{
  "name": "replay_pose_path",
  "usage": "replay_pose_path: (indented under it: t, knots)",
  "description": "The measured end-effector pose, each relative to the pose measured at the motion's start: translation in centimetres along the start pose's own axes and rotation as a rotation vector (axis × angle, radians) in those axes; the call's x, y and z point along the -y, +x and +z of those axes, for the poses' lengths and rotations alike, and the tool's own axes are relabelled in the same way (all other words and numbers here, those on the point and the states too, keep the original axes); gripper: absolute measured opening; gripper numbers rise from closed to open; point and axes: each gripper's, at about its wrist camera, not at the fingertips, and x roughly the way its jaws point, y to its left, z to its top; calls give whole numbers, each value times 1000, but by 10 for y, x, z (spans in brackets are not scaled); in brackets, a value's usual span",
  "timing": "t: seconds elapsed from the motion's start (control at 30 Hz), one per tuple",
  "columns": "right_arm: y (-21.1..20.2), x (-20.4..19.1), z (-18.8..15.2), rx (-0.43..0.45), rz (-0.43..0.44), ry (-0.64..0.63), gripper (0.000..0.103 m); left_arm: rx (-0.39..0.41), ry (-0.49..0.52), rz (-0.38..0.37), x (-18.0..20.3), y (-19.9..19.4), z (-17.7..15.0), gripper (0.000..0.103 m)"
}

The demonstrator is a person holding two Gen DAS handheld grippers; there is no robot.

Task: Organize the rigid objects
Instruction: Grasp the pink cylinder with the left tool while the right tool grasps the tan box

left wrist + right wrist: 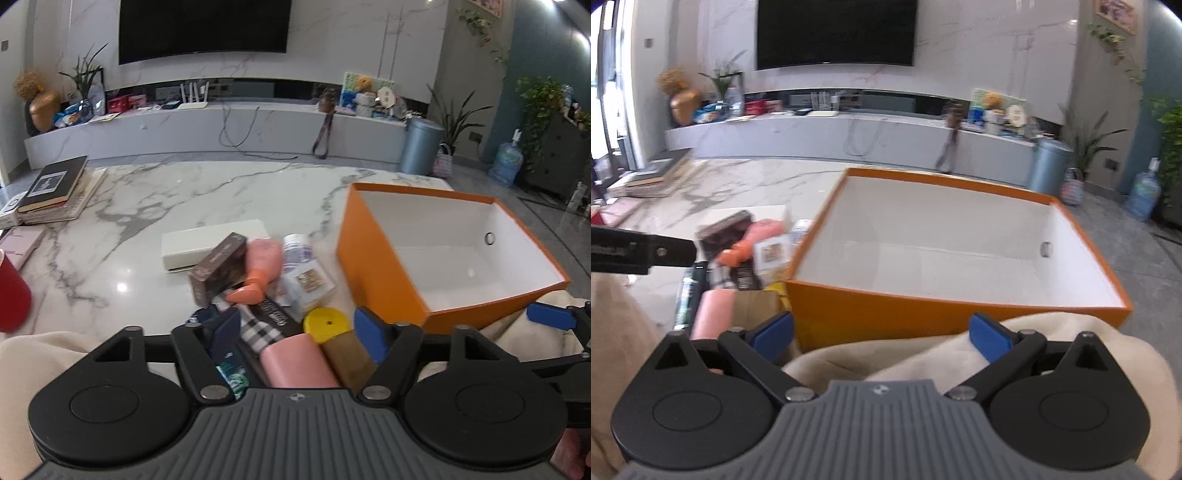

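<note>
An empty orange box [384, 273] with a white inside stands on the marble table, right of a pile of small items. The pile holds a cream flat box [207, 243], a brown carton [221, 266], a salmon object [258, 269], a white bottle [299, 247], a pink box [295, 358] and a brown bottle with a yellow cap [325, 325]. My left gripper [297, 332] hangs open over the pile's near end, the pink box and the brown bottle between its blue pads. My right gripper [881, 334] is open in front of the orange box's near wall [886, 314], above beige cloth.
A stack of books [55, 188], a pink case [22, 240] and a red cup [11, 291] sit at the table's left. Beige cloth [886, 354] covers the near edge. Beyond the table run a low TV console and a grey bin [421, 144].
</note>
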Motion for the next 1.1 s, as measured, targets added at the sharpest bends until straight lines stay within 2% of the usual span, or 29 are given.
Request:
replay_pose_path:
  t: [0.07, 0.13, 0.2, 0.27, 0.37, 0.73, 1.1]
  knots:
    - [4, 0, 3, -32, 70, 20, 80, -50, -22, -29, -6, 4, 2, 72]
    - [8, -1, 4, -62, 132, 45, 75, -98, -34, -55, -9, 10, 2, 68]
    - [13, -4, 6, -92, 191, 49, 64, -133, -26, -48, -8, 16, 0, 68]
    - [18, -10, 8, -115, 224, 37, 57, -169, -24, -52, -6, 22, -3, 66]
    - [28, -18, 10, -156, 263, 23, 52, -187, -18, -53, -5, 26, -5, 66]
    - [63, -40, 14, -268, 330, -2, 51, -267, 13, -48, -4, 46, -4, 66]
    - [75, -42, 9, -291, 361, 34, 51, -333, -5, -60, -5, 71, -7, 66]
